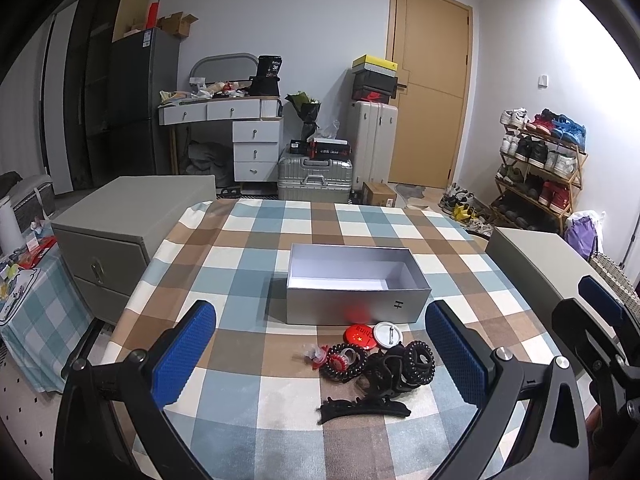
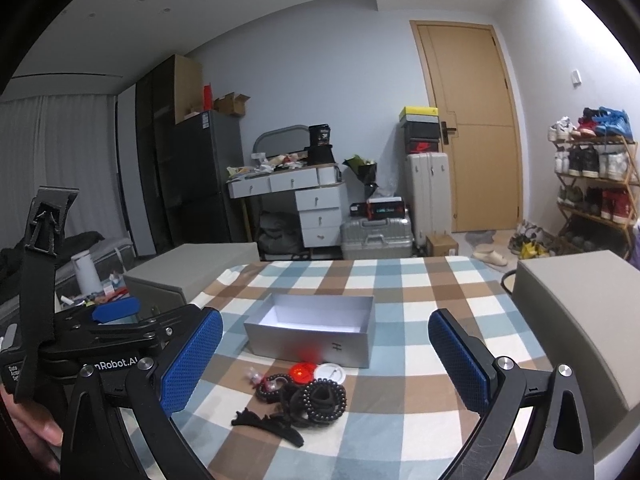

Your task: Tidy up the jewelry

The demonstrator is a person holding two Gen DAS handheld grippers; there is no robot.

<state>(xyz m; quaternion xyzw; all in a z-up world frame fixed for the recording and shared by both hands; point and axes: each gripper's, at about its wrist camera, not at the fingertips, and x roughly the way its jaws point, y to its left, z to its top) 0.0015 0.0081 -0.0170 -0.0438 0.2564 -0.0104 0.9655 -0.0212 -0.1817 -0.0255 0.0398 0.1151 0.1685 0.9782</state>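
Silver box (image 1: 356,304); white interior bare

Checked-cloth table (image 1: 248,240) bearing silver box (image 1: 356,308), badges (image 1: 360,335), hair ties (image 1: 418,362), black clip (image 1: 364,408)

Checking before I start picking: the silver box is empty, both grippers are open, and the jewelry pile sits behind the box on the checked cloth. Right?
One thing is off: the jewelry pile lies in front of the silver box, on the side nearer the grippers, not behind it. The left wrist view shows this plainly. The rest holds: the box is empty, and the left gripper and right gripper are open.
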